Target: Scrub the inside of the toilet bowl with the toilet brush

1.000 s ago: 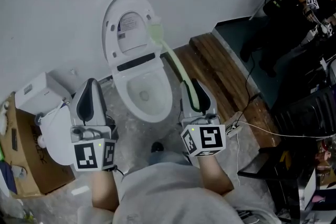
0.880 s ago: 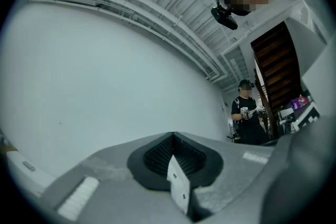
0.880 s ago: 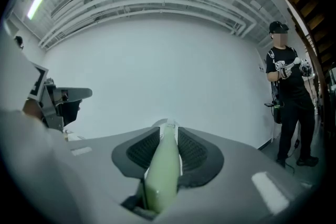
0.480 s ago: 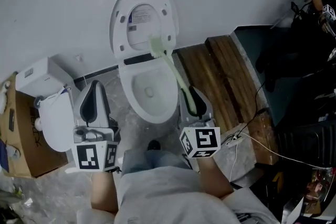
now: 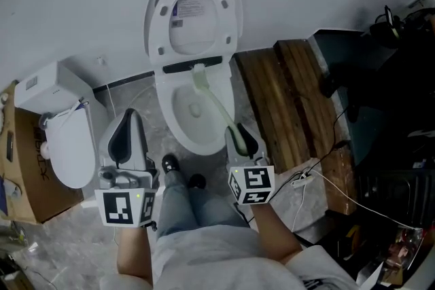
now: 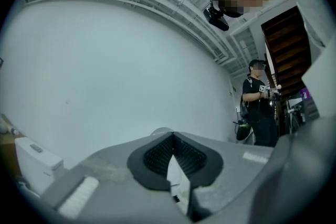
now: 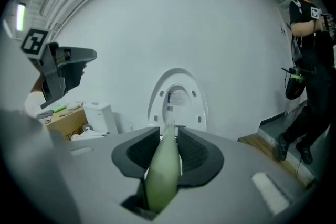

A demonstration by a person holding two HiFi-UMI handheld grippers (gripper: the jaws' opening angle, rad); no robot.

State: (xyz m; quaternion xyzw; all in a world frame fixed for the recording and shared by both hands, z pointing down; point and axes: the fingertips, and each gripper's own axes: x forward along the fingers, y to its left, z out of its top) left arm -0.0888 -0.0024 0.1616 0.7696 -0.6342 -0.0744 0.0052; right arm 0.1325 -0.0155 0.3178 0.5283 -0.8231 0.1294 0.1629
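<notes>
Right gripper (image 7: 168, 136) is clamped on the green brush (image 5: 216, 105) handle. The brush head is down inside the bowl (image 5: 163, 115) at the back, just below the raised lid (image 5: 194, 7), probably touching the porcelain, hard to tell. Left gripper (image 6: 173, 143) hangs beside the bowl, jaws together, holding nothing.

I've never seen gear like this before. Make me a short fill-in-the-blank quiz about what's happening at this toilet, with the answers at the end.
1. The right hand-held gripper is shut on a pale ____ toilet brush.
2. The left hand-held gripper holds ____.
3. Up or down? The toilet's lid is ____.
4. Beside the toilet bowl lie planks made of ____.

Missing words: green; nothing; up; wood.
</notes>
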